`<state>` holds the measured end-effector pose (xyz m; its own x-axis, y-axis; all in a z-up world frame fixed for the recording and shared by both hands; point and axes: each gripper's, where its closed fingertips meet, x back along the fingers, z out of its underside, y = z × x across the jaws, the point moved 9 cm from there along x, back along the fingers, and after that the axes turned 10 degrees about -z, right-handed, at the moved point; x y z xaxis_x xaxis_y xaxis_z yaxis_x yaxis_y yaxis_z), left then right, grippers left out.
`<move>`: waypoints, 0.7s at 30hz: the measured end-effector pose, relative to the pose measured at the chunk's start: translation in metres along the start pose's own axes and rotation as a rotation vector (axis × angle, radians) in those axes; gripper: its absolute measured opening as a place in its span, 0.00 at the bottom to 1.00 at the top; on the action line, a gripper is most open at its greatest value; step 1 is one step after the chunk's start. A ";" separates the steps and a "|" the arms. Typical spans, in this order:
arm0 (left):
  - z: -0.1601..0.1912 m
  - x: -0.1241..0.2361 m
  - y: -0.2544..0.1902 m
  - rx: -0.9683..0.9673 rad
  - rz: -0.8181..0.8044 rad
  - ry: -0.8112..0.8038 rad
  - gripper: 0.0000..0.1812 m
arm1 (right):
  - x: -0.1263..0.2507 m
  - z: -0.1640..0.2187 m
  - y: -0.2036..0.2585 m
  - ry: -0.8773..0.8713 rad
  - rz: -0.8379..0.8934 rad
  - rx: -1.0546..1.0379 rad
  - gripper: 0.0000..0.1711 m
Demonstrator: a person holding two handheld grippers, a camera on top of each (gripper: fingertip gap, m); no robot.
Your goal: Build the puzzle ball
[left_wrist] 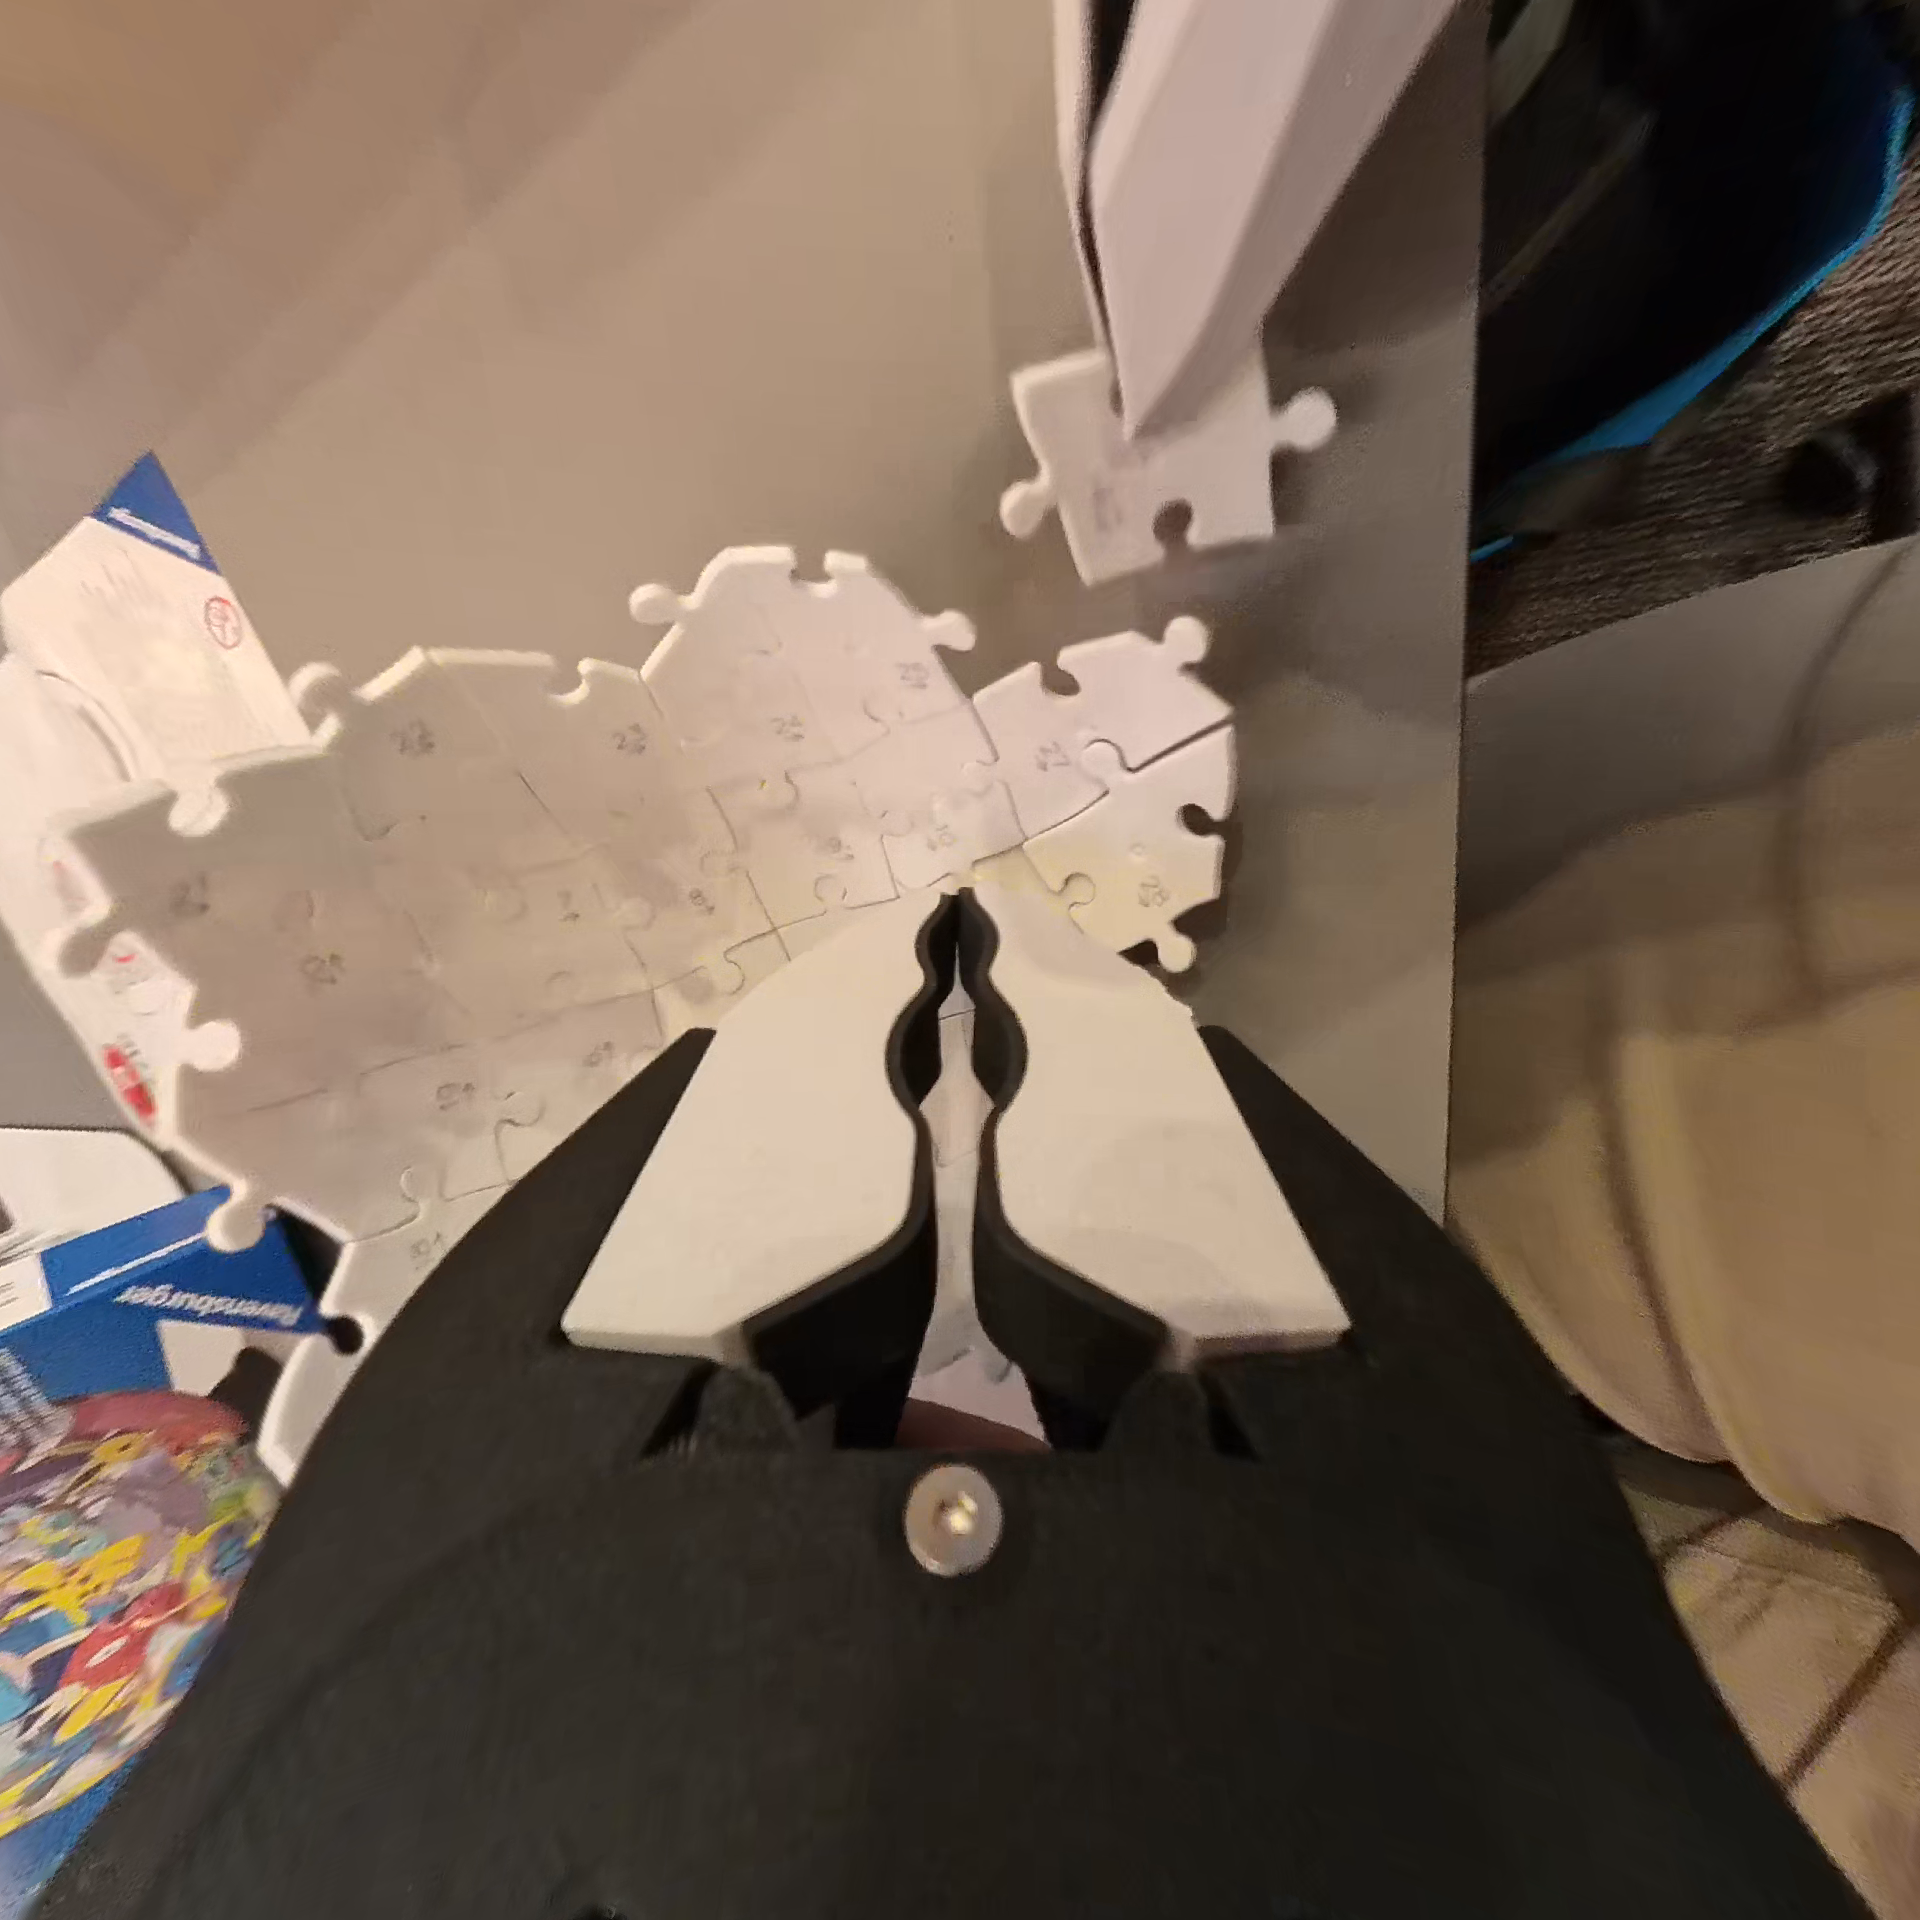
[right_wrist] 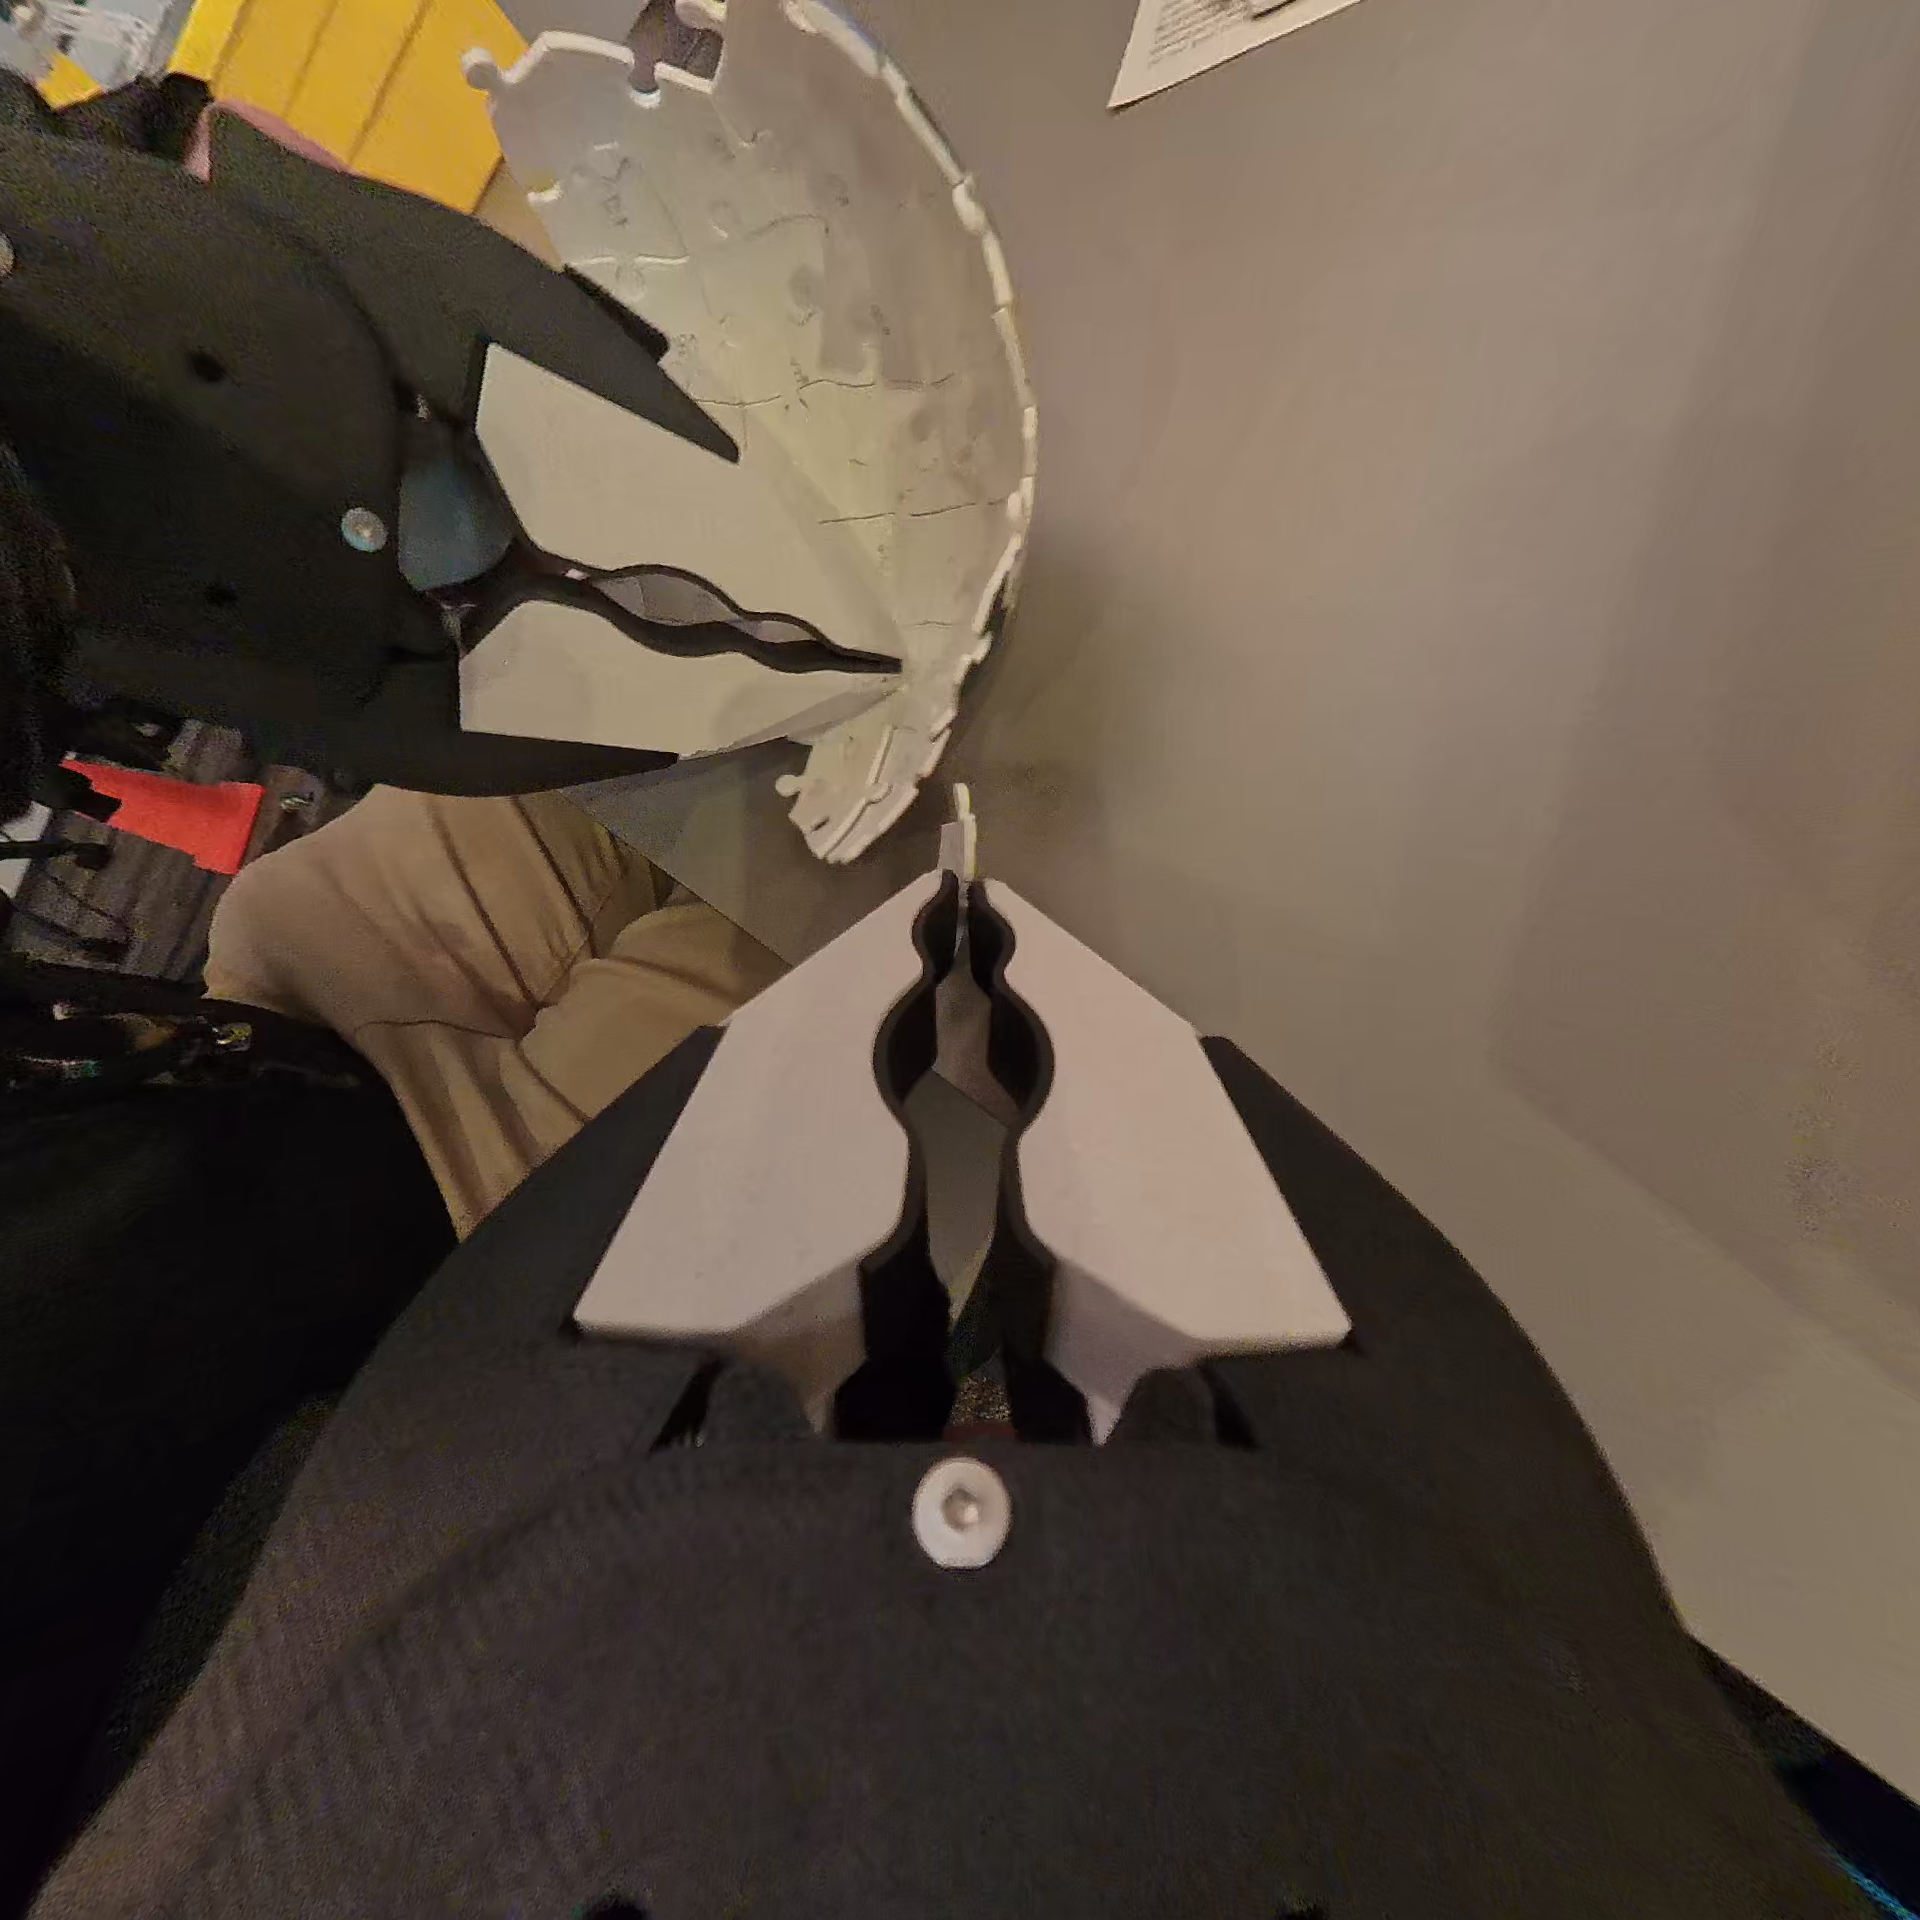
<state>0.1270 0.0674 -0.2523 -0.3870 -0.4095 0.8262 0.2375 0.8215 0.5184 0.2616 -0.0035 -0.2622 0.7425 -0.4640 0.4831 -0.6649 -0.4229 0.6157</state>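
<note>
White, apparently half-built puzzle ball (left_wrist: 582,883)

I take this for a lived-in home room or hobby corner: a plain grey counter (right_wrist: 1455,520), a blue puzzle box (left_wrist: 145,1320) with cartoon art, yellow drawer fronts (right_wrist: 343,83), and beige cushions (left_wrist: 1683,1143) beside grey carpet (left_wrist: 1829,364).

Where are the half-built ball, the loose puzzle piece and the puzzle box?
Half-built ball (left_wrist: 582,883): left wrist view, on its white inner face.
Loose puzzle piece (left_wrist: 1081,457): left wrist view, on its flat back, beside the white gripper tip.
Puzzle box (left_wrist: 125,1309): left wrist view, on its blue side.
</note>
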 end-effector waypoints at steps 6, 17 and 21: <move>-0.005 0.001 -0.010 -0.100 -0.122 0.029 0.00 | 0.012 -0.011 0.002 -0.014 -0.008 0.033 0.00; -0.011 -0.001 -0.017 -0.207 -0.216 0.053 0.00 | -0.002 -0.022 -0.001 0.035 -0.066 0.019 0.00; -0.012 -0.001 -0.018 -0.241 -0.234 0.062 0.00 | -0.006 -0.023 -0.006 0.080 -0.045 0.003 0.00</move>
<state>0.1341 0.0486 -0.2599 -0.4025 -0.6052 0.6868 0.3557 0.5880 0.7265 0.2633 0.0200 -0.2546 0.7759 -0.3805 0.5032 -0.6306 -0.4441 0.6365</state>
